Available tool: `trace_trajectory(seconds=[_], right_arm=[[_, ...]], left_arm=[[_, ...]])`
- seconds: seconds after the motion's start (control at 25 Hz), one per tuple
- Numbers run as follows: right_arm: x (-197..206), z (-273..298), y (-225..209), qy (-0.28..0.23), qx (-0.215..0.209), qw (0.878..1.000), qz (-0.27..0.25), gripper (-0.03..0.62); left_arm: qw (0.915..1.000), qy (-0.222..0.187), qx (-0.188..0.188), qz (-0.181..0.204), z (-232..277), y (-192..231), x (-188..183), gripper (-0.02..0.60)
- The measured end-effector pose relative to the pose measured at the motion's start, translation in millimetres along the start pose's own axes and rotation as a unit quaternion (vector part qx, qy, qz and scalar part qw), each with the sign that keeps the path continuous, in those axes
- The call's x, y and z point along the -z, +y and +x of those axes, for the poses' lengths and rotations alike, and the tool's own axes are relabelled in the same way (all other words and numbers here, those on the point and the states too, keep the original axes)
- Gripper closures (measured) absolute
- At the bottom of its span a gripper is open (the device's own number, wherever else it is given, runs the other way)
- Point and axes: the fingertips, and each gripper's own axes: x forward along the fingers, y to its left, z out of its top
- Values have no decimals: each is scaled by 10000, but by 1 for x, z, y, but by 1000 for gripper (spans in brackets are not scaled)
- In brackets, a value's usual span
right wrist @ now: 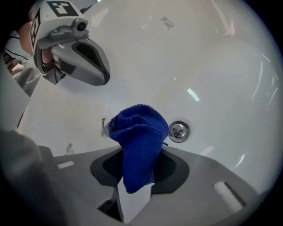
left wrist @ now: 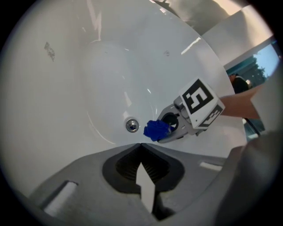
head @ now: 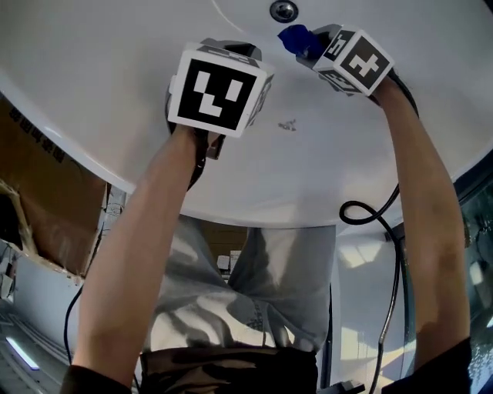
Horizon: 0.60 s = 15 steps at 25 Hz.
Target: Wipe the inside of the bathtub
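Left tool (left wrist: 140,145) closed, nothing btwn jaws; right tool (right wrist: 140,154) pinches blue cloth (right wrist: 139,128), drain (right wrist: 179,131) just beside at 3 o'clock, open bathtub (head: 308,169) wall around.

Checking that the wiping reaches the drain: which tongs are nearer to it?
Right. The right tongs, shut on the blue cloth, hold it just beside the drain; the left tongs, shut and empty, are farther back over the bathtub.

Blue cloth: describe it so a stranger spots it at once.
Look into the white bathtub, to the round metal drain. Just beside it, the right gripper clamps a bunched blue cloth, the only coloured thing against the white.
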Motion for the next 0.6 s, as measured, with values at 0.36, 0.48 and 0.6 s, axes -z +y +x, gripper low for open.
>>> trace_trajectory(seconds=[0.36, 0.48, 0.6], right_arm=[[14, 53, -28, 473, 76, 9986, 236, 453], [16, 71, -25, 595, 21, 9980, 220, 453], [18, 85, -24, 810, -14, 9967, 107, 453]], left_arm=[[9994, -67, 206, -252, 11, 4, 9, 580], [9996, -59, 178, -206, 14, 4, 14, 580], [9997, -47, 189, -169, 17, 7, 15, 580]])
